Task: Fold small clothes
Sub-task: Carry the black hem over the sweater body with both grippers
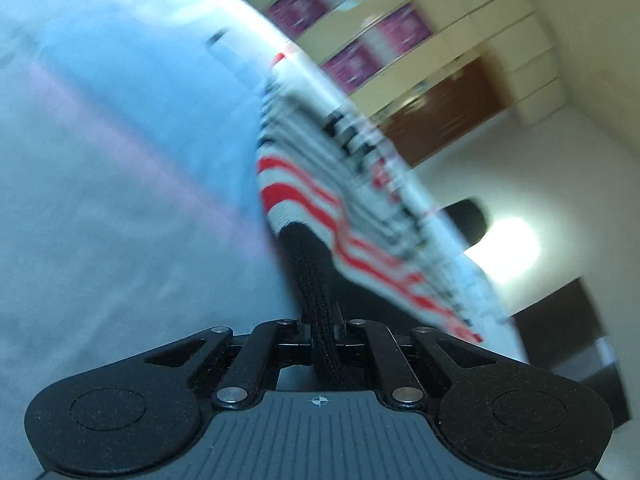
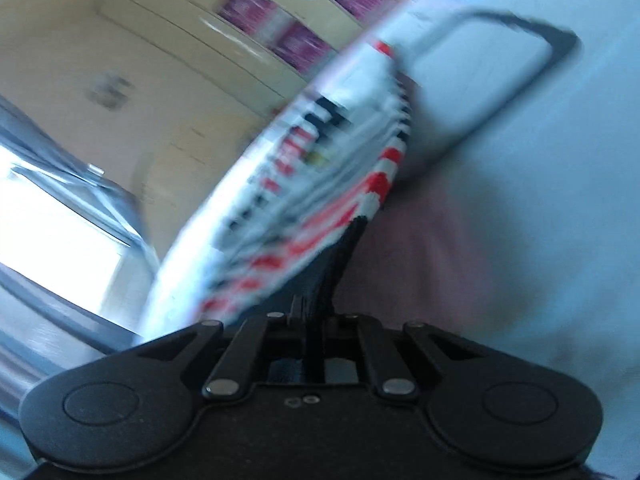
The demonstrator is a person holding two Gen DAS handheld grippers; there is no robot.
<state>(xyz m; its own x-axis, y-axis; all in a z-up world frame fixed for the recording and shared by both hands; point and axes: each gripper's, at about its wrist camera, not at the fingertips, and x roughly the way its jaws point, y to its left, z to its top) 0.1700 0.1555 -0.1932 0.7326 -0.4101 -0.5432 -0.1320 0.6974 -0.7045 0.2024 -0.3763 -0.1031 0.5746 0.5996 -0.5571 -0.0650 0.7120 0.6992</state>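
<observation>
Garment point(image 1: 320, 216), white knit with red stripes and black hem, is pinched by both closed hand-held grippers point(image 1: 322, 320) point(image 2: 316, 316).

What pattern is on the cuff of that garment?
Red and white stripes on the cuff of the garment, black edge; clearest in the left wrist view.

The sock point(image 1: 320, 200) is showing white with red stripes, black marks and a black knit end. The sheet point(image 1: 120, 160) is looking pale blue-white. Far off, the cabinets point(image 1: 460, 8) are showing cream with purple panels.
</observation>
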